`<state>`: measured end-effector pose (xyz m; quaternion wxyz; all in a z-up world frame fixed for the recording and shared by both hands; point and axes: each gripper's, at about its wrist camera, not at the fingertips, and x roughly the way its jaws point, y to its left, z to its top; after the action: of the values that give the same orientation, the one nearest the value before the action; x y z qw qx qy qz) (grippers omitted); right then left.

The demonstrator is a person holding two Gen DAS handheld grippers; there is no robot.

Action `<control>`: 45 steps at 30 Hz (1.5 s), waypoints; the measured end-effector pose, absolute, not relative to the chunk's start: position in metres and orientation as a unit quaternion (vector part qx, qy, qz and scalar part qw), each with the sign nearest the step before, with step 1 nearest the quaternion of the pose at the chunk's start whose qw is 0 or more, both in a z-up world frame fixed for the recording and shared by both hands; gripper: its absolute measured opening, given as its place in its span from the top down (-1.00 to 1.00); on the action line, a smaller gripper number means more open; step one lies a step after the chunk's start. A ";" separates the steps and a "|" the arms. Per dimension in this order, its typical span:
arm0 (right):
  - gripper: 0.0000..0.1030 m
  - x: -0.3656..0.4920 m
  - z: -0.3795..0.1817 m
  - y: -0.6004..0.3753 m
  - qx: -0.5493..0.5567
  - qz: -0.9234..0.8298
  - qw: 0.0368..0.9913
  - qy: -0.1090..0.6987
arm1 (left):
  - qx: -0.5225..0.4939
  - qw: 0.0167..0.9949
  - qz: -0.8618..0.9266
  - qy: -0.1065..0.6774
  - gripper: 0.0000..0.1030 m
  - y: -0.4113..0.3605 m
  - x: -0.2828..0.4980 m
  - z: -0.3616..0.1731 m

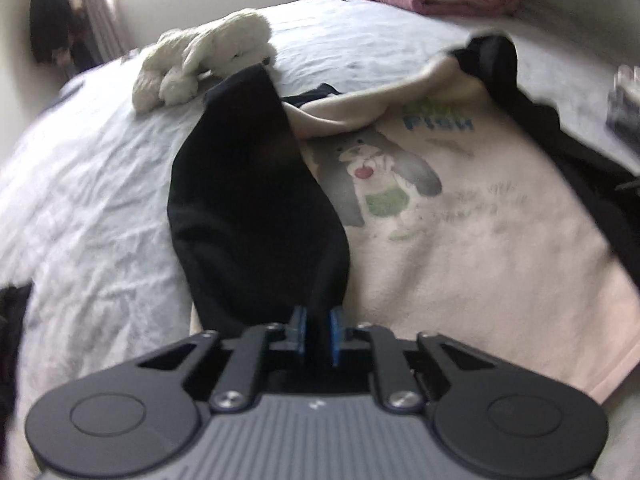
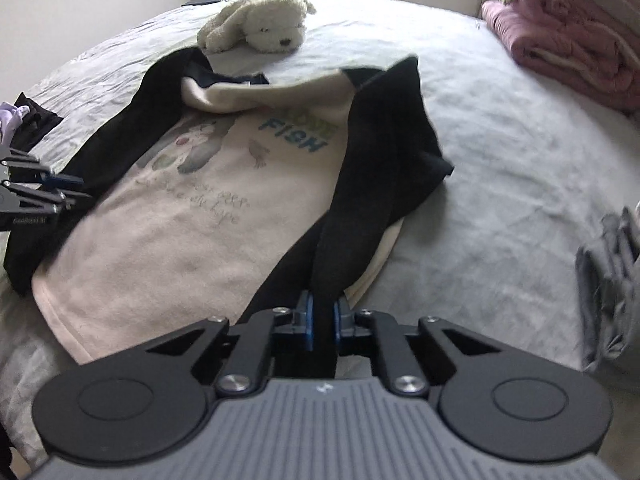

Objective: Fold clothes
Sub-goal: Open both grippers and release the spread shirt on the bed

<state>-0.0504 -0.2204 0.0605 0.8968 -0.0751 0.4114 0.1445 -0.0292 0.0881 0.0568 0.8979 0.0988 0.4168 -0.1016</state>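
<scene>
Clamping a black sleeve (image 1: 256, 208) between blue pads, left claw (image 1: 318, 334) nearly closed on the fabric, pointing forward low over the bed (image 1: 88, 184). Pinching the other black sleeve (image 2: 372, 184) the same way, right claw (image 2: 323, 322) nearly closed, angled across the garment's right edge. Lying face up on the wrinkled pale sheet, cream shirt (image 2: 192, 232) showing a cartoon print and "FISH" lettering, collar end rumpled and folded over. Draping inward over the shirt's left side, the sleeve in the left claw. Resting just beyond the collar, a white plush dog (image 2: 264, 28). Sitting at the far right of the bed, a folded pink blanket (image 2: 568, 36). Showing blurred at the right edge, grey cloth (image 2: 608, 280). Lying at the bed's left edge, dark clothing (image 2: 36, 120).
</scene>
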 end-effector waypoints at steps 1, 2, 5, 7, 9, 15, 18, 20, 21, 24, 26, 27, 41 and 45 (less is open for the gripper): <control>0.80 -0.051 0.066 -0.220 -0.081 0.142 0.900 0.404 | 0.087 0.900 -0.100 0.415 0.93 0.094 -0.028 0.061; 0.80 -0.052 0.072 -0.220 -0.088 0.140 0.903 0.396 | 0.075 0.902 -0.098 0.413 0.93 0.100 -0.027 0.065; 0.85 -0.050 0.088 -0.222 -0.114 0.128 0.912 0.373 | 0.037 0.912 -0.086 0.399 0.93 0.126 -0.023 0.079; 0.85 -0.047 0.099 -0.225 -0.132 0.113 0.918 0.355 | 0.017 0.918 -0.073 0.389 0.93 0.148 -0.017 0.089; 0.85 -0.043 0.108 -0.228 -0.144 0.102 0.923 0.341 | -0.003 0.924 -0.059 0.378 0.93 0.171 -0.011 0.099; 0.85 -0.033 0.122 -0.235 -0.153 0.085 0.931 0.319 | 0.001 0.937 -0.016 0.349 0.93 0.210 0.027 0.132; 0.85 -0.025 0.132 -0.237 -0.170 0.066 0.937 0.298 | 0.004 0.942 0.006 0.334 0.93 0.229 0.047 0.148; 0.85 -0.013 0.147 -0.244 -0.173 0.046 0.944 0.276 | 0.005 0.946 0.020 0.324 0.93 0.242 0.059 0.159; 0.85 -0.005 0.156 -0.248 -0.174 0.037 0.948 0.264 | 0.006 0.947 0.027 0.319 0.93 0.249 0.066 0.165; 0.86 0.020 0.183 -0.260 -0.191 -0.006 0.956 0.222 | 0.005 0.950 0.054 0.307 0.93 0.259 0.093 0.177; 0.86 0.041 0.195 -0.270 -0.216 -0.057 0.956 0.191 | -0.003 0.949 0.072 0.306 0.92 0.263 0.114 0.181; 0.86 0.055 0.196 -0.279 -0.218 -0.083 0.954 0.187 | -0.012 0.947 0.082 0.309 0.92 0.266 0.124 0.179; -0.13 0.112 0.101 -0.341 -0.142 -0.162 0.929 0.302 | -0.070 0.928 0.089 0.355 -0.15 0.285 0.116 0.142; -0.13 0.082 0.107 -0.323 -0.095 -0.107 0.942 0.303 | -0.097 0.920 0.037 0.379 -0.15 0.271 0.080 0.126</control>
<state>0.0816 -0.3232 0.1073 0.9421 -0.0949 0.3034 -0.1070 0.0803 0.2710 0.1263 0.9196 -0.0975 0.3788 0.0365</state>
